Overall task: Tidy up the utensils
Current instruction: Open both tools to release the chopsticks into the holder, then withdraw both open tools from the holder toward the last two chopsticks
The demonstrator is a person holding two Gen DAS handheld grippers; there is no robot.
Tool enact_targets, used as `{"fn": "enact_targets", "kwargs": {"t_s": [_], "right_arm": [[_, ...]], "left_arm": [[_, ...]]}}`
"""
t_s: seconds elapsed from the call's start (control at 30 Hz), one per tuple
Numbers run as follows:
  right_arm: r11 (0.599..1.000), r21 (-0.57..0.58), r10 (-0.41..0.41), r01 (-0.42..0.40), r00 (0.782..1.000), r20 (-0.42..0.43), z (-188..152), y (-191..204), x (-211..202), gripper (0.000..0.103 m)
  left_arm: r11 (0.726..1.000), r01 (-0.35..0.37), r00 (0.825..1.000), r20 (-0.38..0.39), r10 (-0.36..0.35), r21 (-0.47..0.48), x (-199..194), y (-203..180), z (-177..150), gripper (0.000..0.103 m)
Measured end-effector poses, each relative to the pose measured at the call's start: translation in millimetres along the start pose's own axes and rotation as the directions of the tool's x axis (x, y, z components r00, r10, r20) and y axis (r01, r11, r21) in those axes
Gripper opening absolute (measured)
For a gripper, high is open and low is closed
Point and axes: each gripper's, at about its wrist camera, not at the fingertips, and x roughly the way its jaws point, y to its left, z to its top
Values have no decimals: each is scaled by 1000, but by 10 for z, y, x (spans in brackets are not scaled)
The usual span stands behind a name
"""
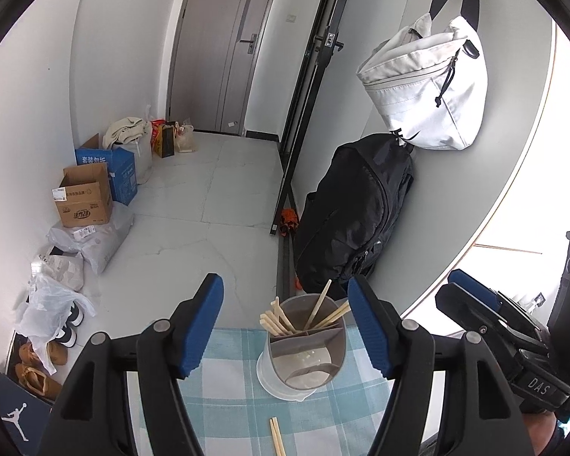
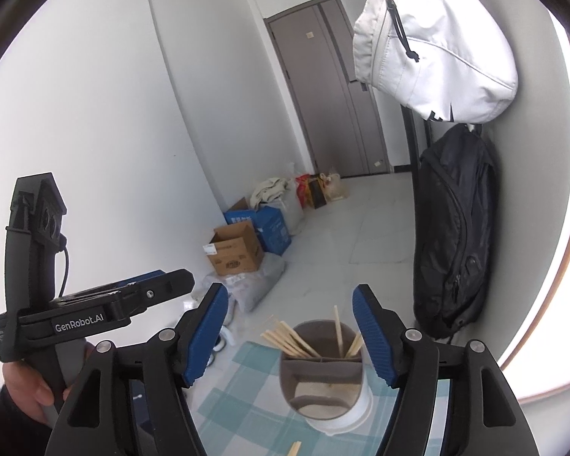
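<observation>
Both the left claw [image 1: 285,326] and right claw [image 2: 288,336] hang released and empty over the divided holder [image 1: 304,345] on the checked counter [image 1: 224,395], chopsticks [image 1: 281,321] standing sorted at its twelve o'clock compartments, one loose pair [image 1: 277,437] lying at six o'clock, presumably next.

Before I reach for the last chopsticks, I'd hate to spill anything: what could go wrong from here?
1. The utensil holder stands near the table's far edge; a nudge could tip it off.
2. Chopsticks lean out over its rim, so a passing claw might snag them.
3. The loose pair lies flat on the checked cloth, awkward to pinch.
</observation>
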Motion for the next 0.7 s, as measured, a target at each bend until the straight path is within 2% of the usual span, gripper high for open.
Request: {"fn": "enact_targets", "kwargs": {"t_s": [0.33,0.4,0.47,0.7], "right_arm": [[1000,3,-8,8,1000,14,-213,143,-230,75],[1000,2,-10,10,1000,14,-275,168,-275,78],[1000,1,-11,11,1000,13,-335,183,-310,78],[1000,5,-16,16,1000,2,-607,189,-368,84]], "left_arm": [[1000,-15,1000,8,15,19,-189,-44,-202,65],[1000,-19,1000,7,19,18,-205,-51,-248,67],[1000,-21,1000,8,21,19,-223,-51,-310,75],[999,-30,1000,6,30,26,-235,-44,-545,76]]}}
